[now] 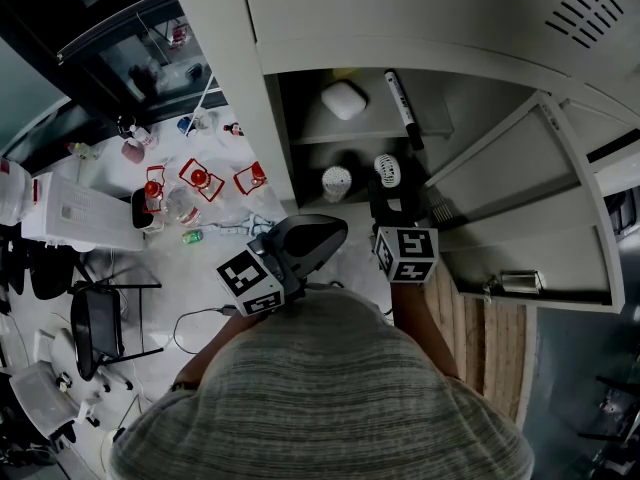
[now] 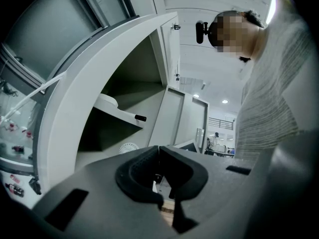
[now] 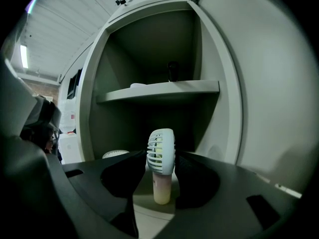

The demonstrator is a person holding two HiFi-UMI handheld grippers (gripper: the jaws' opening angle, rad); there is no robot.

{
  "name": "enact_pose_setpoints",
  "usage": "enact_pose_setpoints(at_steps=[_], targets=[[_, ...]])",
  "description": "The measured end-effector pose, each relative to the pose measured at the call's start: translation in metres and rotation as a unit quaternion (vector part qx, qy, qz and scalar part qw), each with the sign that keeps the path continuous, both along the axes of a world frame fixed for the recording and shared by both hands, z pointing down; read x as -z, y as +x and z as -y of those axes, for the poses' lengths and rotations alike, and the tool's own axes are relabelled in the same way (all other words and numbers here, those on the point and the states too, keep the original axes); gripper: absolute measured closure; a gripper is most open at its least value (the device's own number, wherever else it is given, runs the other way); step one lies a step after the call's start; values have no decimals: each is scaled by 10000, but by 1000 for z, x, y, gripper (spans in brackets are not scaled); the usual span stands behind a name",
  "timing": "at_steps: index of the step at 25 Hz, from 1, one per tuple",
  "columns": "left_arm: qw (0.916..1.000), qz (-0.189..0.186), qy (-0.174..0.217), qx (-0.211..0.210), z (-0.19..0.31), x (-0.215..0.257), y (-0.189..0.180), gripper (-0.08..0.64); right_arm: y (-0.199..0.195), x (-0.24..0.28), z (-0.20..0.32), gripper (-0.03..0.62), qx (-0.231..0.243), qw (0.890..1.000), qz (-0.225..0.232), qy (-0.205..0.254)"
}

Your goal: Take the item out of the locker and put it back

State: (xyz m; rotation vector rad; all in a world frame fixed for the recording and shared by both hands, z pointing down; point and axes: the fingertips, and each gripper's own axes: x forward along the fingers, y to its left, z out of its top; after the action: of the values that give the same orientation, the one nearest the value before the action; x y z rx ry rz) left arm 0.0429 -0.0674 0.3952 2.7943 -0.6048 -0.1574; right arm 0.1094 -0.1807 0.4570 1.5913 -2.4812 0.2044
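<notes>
My left gripper [image 2: 159, 151]: clenched, the jaw tips meeting with nothing between them; it sits outside the locker [image 1: 230, 88], close in front of my chest; its marker cube [image 1: 250, 280] faces up toward me.
My right gripper [image 3: 162, 158]: reaching into the lower compartment; its pads press on either side of the head of the fan [image 3: 160, 169], so it is grasping the fan.
Fan: small, white, hand-held; it is upright, with the slatted head on top and the pale handle below; its foot is at the front of the lower compartment's floor; I cannot tell whether the foot rests there or hangs just above.
Round white thing [image 3: 115, 154]: slatted as well; it is on the same floor, behind and to the left of the fan, apart from it.
Shelf [image 3: 159, 89]: above the fan; it splits the locker into an upper and a lower compartment.
White case [image 1: 345, 100]: rounded; it lies on the shelf toward the left.
Black pen [image 1: 403, 108]: lies on the shelf to the right of the case, apart from it; one end reaches the shelf's front edge.
Locker: pale grey metal; it stands open.
Door [image 1: 530, 198]: swung wide to my right.
Table [image 1: 110, 168]: off to my left, beyond the locker's side; small red and clear things are scattered on it.
</notes>
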Motion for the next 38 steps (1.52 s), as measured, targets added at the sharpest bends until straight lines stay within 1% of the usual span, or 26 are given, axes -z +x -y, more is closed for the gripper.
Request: enact_pose_setpoints(at_steps=[2, 6, 11, 13, 16, 21, 23, 29, 33, 38], targets=[[10000, 3, 1, 13, 0, 0, -1, 551, 0, 4, 0, 406, 22, 10000, 53, 63], [10000, -11, 14, 30, 1, 0, -1, 552, -1, 9, -1, 353, 105, 9999, 92, 93], [10000, -18, 30, 9, 0, 1, -2, 551, 3, 20, -7, 345, 40, 9998, -97, 155], [10000, -23, 35, 6, 0, 2, -2, 552, 5, 30, -10, 345, 30, 9994, -189, 305], [10000, -27, 42, 1, 1, 2, -2, 552, 3, 51, -15, 345, 51, 9981, -212, 576], [10000, -27, 34, 18, 1, 2, -3, 551, -15, 84, -27, 345, 312, 9934, -206, 1084], [10000, -25, 32, 22, 1, 1, -3, 552, -24, 89, -31, 345, 437, 9919, -200, 1179], [10000, 5, 12, 79, 1, 0, -7, 551, -51, 90, -40, 344, 772, 9909, -30, 1101], [9999, 15, 3, 123, 0, -1, -10, 551, -61, 73, -41, 345, 951, 9916, 27, 881], [9998, 14, -24, 199, 0, -3, -16, 551, -69, 59, -38, 345, 1032, 9926, 158, 626]])
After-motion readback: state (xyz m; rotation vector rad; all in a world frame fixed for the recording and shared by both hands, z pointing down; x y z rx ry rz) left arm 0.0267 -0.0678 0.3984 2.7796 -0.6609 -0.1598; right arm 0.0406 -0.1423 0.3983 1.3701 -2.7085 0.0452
